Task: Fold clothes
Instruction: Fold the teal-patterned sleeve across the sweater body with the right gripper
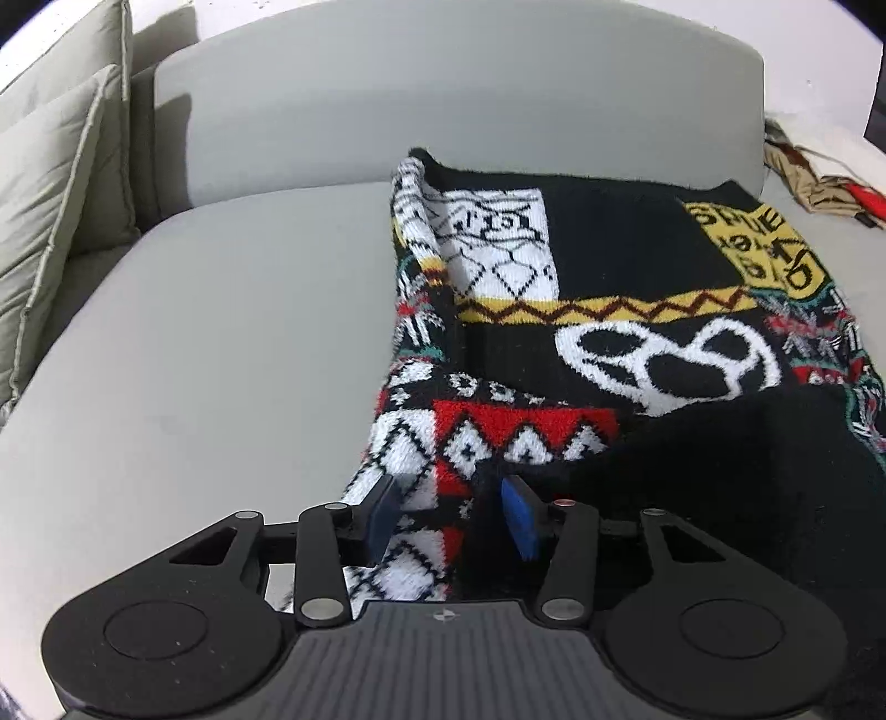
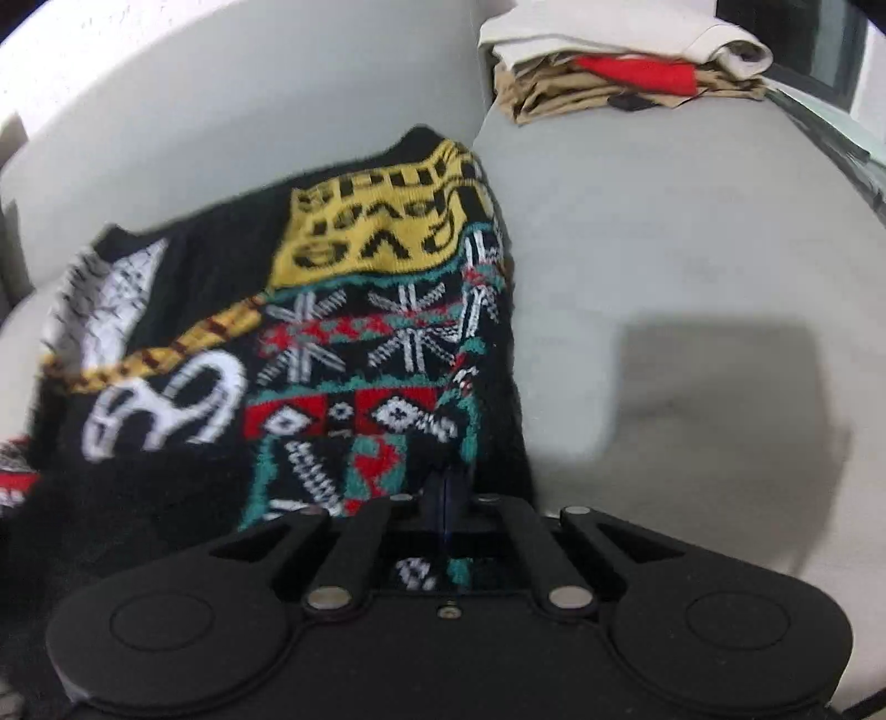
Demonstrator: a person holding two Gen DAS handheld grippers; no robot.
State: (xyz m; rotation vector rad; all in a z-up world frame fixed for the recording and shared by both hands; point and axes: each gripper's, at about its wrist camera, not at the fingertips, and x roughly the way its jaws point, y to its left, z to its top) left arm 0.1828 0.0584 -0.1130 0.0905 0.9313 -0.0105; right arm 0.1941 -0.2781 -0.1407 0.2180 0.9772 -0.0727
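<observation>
Sweater [image 1: 581, 310]: thick knit, soft, floppy; lies on the sofa [image 1: 221, 332], near hem raised.
Left gripper [image 1: 451, 515]: my pads spread, hem between them.
Right gripper [image 2: 447, 493]: pressed together, apparently pinching the hem.
Hold: hem corners.
Room: pillows [image 1: 50, 183] left, folded pile [image 2: 620, 72] right.

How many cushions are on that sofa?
2: both cushions stand at the sofa's far left, the front one leaning against the back one. Others may lie out of frame.
</observation>
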